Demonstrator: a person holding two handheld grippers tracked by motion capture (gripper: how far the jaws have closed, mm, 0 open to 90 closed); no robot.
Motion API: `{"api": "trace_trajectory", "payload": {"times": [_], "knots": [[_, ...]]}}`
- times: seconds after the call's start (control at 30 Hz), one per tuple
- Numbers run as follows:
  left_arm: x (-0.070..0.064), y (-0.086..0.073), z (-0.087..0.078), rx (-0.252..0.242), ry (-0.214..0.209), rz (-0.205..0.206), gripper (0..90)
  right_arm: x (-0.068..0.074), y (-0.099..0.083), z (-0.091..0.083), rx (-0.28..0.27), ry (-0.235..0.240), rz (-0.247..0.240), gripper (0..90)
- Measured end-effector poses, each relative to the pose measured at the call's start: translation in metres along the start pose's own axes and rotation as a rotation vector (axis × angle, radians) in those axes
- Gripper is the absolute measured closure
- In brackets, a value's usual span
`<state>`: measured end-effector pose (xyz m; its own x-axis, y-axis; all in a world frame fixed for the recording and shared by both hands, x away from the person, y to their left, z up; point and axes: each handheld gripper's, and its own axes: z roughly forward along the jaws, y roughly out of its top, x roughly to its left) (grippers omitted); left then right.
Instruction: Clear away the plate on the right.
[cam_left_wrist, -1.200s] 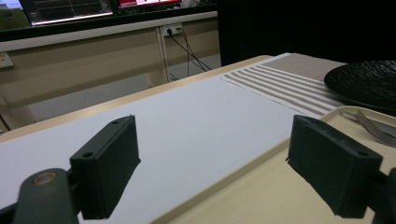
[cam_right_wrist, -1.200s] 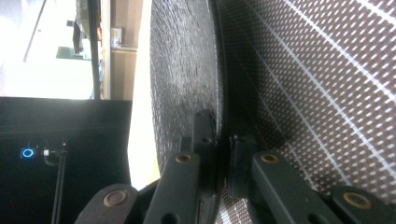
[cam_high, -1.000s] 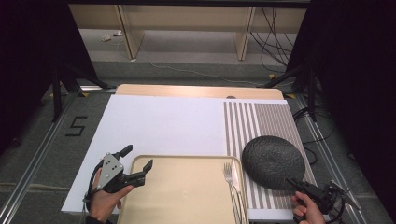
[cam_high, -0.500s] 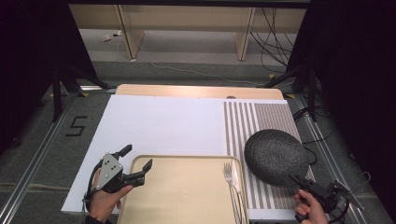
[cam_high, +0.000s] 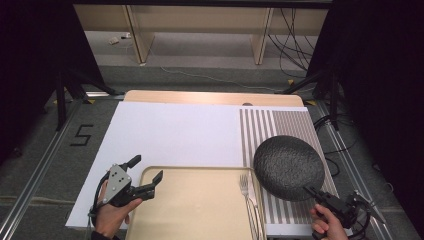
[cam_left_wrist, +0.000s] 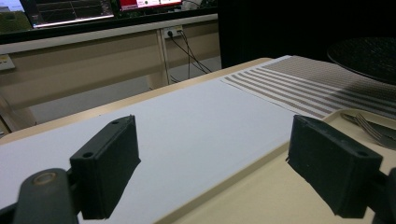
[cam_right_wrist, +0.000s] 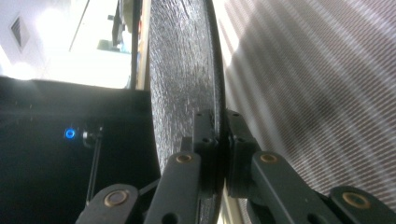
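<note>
A dark textured round plate (cam_high: 289, 167) is held up off the striped placemat (cam_high: 280, 125), with my right gripper (cam_high: 314, 192) shut on its near rim. In the right gripper view the plate (cam_right_wrist: 184, 70) stands edge-on, its rim pinched where my right gripper (cam_right_wrist: 220, 154) has both jaws pressed together on it. My left gripper (cam_high: 146, 175) stands open at the left edge of the beige tray (cam_high: 200, 210), one jaw over the white mat and one over the tray. A fork (cam_high: 245, 187) lies on the tray's right side, seen as the fork (cam_left_wrist: 373, 128) in the left gripper view.
A white mat (cam_high: 175, 132) covers the table's left and middle. The wooden table edge (cam_high: 210, 97) runs along the far side. Cables and table legs lie on the floor beyond. Metal rails flank the table on both sides.
The right gripper has lifted and tilted the dark plate and carried it up and left over the striped placemat. The left gripper has hardly moved.
</note>
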<state>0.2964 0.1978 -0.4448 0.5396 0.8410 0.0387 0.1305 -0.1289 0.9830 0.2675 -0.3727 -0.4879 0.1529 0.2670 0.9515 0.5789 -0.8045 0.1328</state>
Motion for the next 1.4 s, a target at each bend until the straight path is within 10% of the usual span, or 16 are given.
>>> {"api": "trace_trajectory", "payload": {"times": [1.4], "knots": [[0.0,0.0,-0.001,-0.006,0.001,0.0,16.1,0.032,-0.07,0.045,0.36,0.018,-0.096,85.9]]}}
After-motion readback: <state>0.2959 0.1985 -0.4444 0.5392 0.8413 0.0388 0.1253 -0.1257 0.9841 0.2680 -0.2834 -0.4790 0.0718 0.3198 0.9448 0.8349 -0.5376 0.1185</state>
